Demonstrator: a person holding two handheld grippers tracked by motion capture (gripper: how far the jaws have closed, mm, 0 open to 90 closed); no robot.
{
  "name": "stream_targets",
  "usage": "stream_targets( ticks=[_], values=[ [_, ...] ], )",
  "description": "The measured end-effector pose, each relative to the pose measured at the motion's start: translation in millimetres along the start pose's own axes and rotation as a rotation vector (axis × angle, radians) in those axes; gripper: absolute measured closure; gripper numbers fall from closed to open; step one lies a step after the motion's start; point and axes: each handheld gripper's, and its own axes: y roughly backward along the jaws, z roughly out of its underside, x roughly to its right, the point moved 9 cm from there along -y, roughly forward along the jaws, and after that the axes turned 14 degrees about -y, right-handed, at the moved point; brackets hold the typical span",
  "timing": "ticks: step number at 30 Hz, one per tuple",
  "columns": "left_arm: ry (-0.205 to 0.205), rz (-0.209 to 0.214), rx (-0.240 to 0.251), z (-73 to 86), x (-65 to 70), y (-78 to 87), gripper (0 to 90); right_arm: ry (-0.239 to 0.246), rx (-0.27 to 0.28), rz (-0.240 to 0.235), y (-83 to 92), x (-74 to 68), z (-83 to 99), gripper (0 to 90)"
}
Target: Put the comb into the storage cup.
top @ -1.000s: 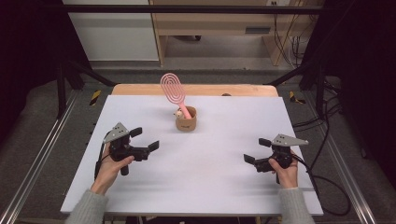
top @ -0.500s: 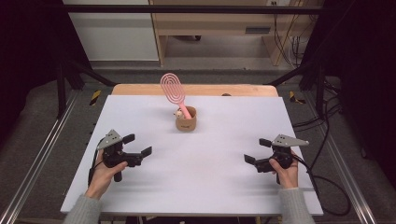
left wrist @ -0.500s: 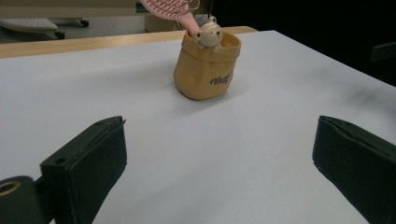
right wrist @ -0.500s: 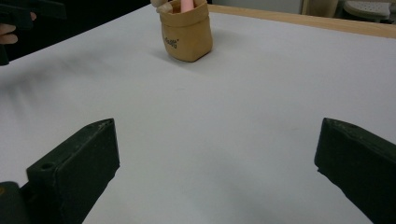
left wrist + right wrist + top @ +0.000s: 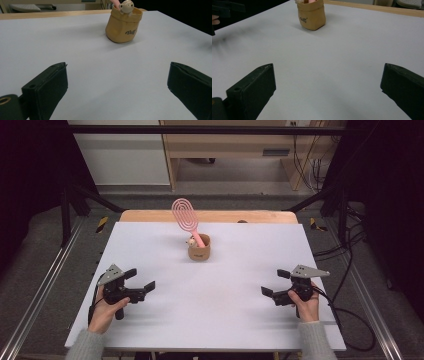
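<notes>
A small tan pouch-shaped holder [image 5: 199,251] stands upright at the middle back of the white table [image 5: 210,310]. A pink oval hairbrush [image 5: 184,214] sticks out of it, leaning back and left, and a small bear figure [image 5: 126,6] peeks over its rim. The holder also shows ahead in the left gripper view [image 5: 123,22] and the right gripper view [image 5: 311,14]. My left gripper [image 5: 140,281] rests at the front left, open and empty, jaws toward the middle. My right gripper [image 5: 276,283] sits at the front right, open and empty.
A wooden strip [image 5: 210,216] borders the table's far edge. Metal frame rails [image 5: 45,285] run along both sides, and cables [image 5: 350,310] lie on the floor at the right. Wooden furniture [image 5: 235,150] stands behind the table.
My left gripper has moved back toward the front-left edge of the table over the last second. The right gripper, holder and brush have stayed put.
</notes>
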Motion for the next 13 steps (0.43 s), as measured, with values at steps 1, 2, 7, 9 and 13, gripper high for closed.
stream_targets(
  ticks=[1, 2, 7, 9, 13],
  values=[
    [-0.001, -0.004, -0.004, 0.8, -1.2, 0.8, 2.9, -0.001, 0.001, 0.001, 0.2, 0.6, 0.0, 0.3],
    [0.001, -0.008, -0.002, 1.1, -2.2, 1.2, 2.9, -0.001, 0.001, 0.002, 0.3, 1.3, 0.3, 0.3],
    [-0.005, -0.017, -0.010, 3.0, -5.1, 1.5, 2.9, 0.000, -0.002, 0.004, -0.2, 2.8, 1.4, 0.3],
    [-0.009, -0.015, -0.013, 3.5, -4.8, 0.8, 2.9, -0.001, -0.005, 0.005, -0.4, 2.7, 1.8, 0.3],
    [-0.017, -0.012, -0.019, 3.6, -3.6, -0.2, 2.9, -0.001, -0.004, 0.006, -0.4, 3.1, 1.8, 0.3]
  ],
)
